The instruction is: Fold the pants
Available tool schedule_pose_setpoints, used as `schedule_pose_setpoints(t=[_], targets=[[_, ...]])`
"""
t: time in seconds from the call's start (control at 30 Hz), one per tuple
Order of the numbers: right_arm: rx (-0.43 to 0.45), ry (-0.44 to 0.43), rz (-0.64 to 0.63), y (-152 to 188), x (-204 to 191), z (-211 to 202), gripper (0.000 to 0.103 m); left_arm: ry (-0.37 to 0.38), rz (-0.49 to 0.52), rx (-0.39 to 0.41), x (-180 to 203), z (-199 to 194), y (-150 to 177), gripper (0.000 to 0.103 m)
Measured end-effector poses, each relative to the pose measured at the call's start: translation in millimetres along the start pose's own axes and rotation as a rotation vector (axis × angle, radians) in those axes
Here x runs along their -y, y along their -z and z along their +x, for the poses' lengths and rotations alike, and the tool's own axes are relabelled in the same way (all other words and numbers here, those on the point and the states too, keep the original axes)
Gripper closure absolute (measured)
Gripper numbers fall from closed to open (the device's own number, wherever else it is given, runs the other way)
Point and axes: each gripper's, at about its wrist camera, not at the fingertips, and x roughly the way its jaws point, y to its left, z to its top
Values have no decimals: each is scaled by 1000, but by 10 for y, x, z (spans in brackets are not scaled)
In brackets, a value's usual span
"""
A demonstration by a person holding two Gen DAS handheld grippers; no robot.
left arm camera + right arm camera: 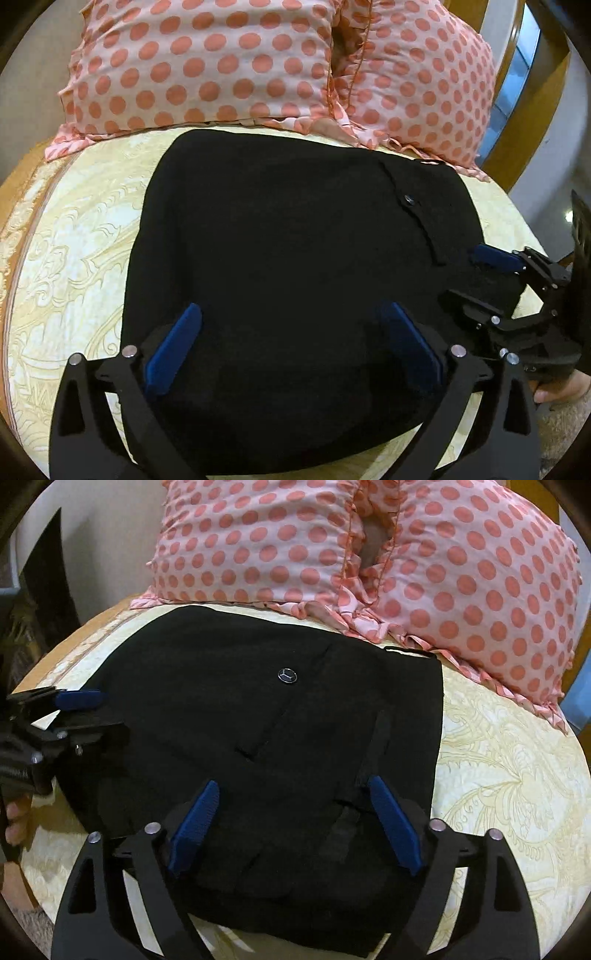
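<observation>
Left wrist view: black pants (280,266) folded into compact block on cream patterned bedspread (74,236), near edge close to camera, far edge just short of two pink polka-dot pillows (207,62). Long axis of block hard to call through fisheye; roughly as deep as wide here. Waistband end, with white inner label (430,162), at far right corner, pointing toward pillows. Pocket flap with metal button (408,199) running diagonally on right half. Left gripper (291,343) over near edge of pants, blue pads (173,350) spread wide, nothing between them but fabric lying flat below; not clamped on anything. Right gripper (480,273) at right edge of pants, jaws parted, blue pad resting at fabric edge; grip on cloth not clear from here.

Right wrist view: same pants (258,738), waistband side edge running straight along right, label corner (410,651) far, next to pillows (461,583). Button (287,675) with three-point star mark on pocket flap, upper middle. Belt loops visible near right pad. Right gripper (295,819) wide open over near edge, holding nothing. Left gripper (88,712) at left edge, parted, one blue pad above fabric edge. Bedspread (517,775) exposed right of pants.
</observation>
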Motion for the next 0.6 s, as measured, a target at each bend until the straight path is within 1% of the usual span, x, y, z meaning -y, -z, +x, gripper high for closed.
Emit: schedule_pose_setpoints(t=[0.07,0.1,0.13,0.17,0.2,0.27,0.3,0.37,0.43,0.53,0.6], targets=[[9,29,68,33,112,-74,11,-3,-22,15,-19,-90,34,3],[28,35,115,75,186,-146,11,-10,-29,37,-60,-192,71,3],[43,90,191,139,336,-241,8,-31,-33,58,-93,-276,106,2],[51,146,256,200,474,-316,5,-86,-40,89,-148,-400,167,2],[59,158,302,265,573,-378,3,-144,-51,114,-219,-525,242,2],[78,184,418,463,780,-537,3,-207,-86,140,-344,-690,385,2],[79,187,440,529,807,-576,3,-218,-104,148,-392,-755,448,2],[104,173,460,696,759,-689,3,-225,-143,162,-492,-897,628,2],[133,154,428,816,582,-792,3,-224,-148,172,-495,-1001,815,2],[162,121,322,937,197,-853,3,-221,-107,190,-369,-1070,1048,2],[168,105,249,988,-38,-835,3,-210,-69,186,-243,-1030,1134,2]])
